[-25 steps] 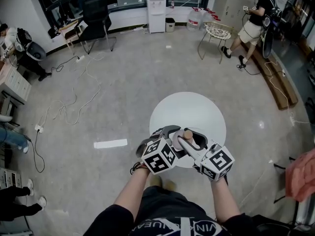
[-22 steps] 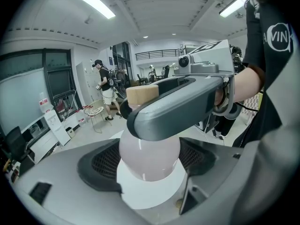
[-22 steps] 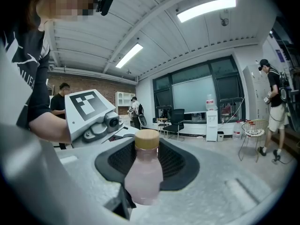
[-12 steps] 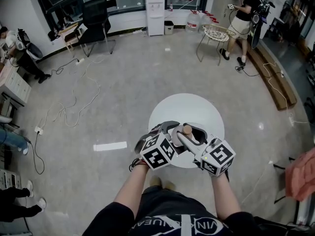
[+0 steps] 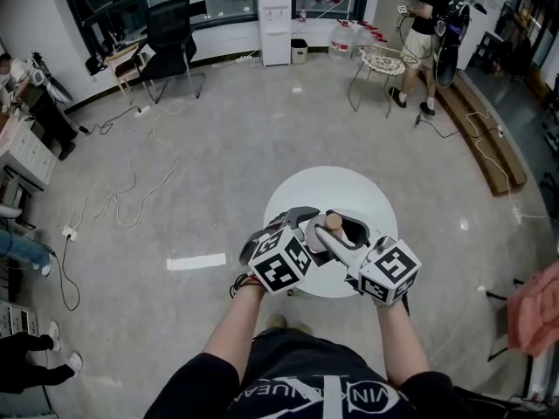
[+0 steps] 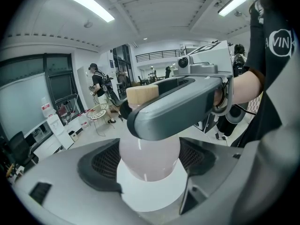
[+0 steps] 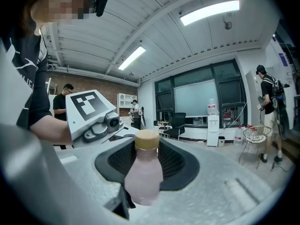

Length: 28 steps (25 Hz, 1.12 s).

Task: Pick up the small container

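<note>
Left gripper [image 5: 300,219] jaws clamp bottle [image 6: 149,158] body above table [image 5: 341,188]; right gripper [image 5: 345,232] jaws wide around neck, likely steadying lift.

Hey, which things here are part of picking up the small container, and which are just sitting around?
In the job: small container, gripped by the left gripper; right gripper, jaws open either side of it; round white table below.
Lying about: black office chair, water dispenser, wire chair, floor cables.
</note>
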Motion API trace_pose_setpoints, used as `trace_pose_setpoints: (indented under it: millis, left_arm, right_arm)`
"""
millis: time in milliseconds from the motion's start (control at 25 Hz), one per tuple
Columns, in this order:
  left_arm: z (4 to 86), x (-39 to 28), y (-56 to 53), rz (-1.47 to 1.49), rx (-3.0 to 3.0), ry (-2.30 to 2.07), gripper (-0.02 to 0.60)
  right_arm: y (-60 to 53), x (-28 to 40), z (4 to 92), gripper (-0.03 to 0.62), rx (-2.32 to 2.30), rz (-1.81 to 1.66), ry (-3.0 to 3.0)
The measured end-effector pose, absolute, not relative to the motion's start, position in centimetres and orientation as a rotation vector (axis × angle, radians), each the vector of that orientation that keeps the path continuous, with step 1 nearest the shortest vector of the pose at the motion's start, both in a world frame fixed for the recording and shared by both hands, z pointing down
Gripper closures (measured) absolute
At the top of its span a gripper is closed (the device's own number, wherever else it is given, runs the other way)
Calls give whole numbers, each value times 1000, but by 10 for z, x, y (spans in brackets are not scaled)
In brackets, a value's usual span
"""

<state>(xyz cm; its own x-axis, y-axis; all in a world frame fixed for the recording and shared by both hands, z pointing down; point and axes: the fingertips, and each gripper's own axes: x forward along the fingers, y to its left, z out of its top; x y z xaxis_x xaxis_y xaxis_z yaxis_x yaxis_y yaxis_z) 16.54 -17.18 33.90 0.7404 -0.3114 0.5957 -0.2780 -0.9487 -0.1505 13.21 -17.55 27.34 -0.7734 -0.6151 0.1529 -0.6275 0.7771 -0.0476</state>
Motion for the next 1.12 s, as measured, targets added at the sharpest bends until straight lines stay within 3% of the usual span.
trace_pose_setpoints:
  millis: [1120]
  left_arm:
    - [343,180,-171,-1028,-2889,498,229]
  right_arm:
    - [-175,146,276,451,966,147,-2850]
